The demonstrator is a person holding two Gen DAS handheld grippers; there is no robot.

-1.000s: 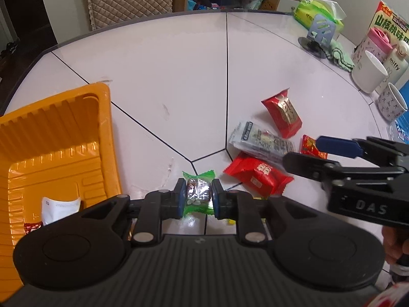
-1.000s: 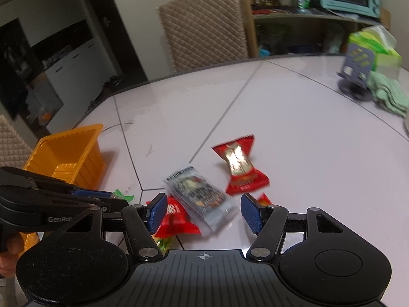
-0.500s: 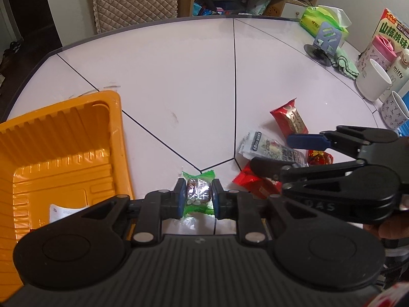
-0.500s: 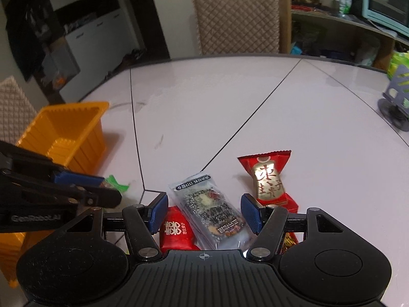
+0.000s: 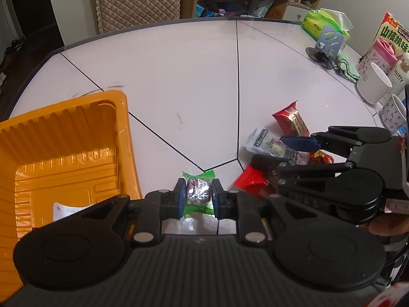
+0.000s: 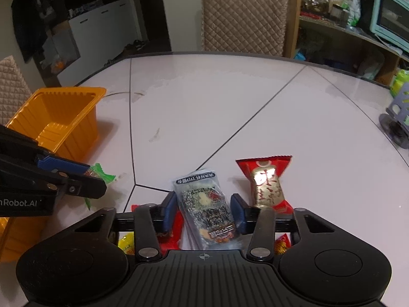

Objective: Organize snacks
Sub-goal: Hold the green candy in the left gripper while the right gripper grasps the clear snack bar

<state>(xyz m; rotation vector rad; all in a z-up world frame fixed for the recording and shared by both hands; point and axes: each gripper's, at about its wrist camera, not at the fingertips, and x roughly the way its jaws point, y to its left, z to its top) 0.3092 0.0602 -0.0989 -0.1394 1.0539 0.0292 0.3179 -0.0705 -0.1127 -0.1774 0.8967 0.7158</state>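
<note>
My left gripper is shut on a green-wrapped candy, held just above the table right of the orange tray. My right gripper has closed around a clear packet with black and white print, its blue pads touching both sides. A red and gold candy lies to its right, a red packet lies under it, and a small red and yellow candy is beside it. The tray holds a white label.
Mugs, a pink bottle, a snack box, a grey stand, a green cloth and a green tissue pack line the table's right edge. A quilted chair stands behind the table.
My right gripper moved in over the clear packet and narrowed its jaws onto it. My left gripper kept hold of the green candy and lifted slightly.
</note>
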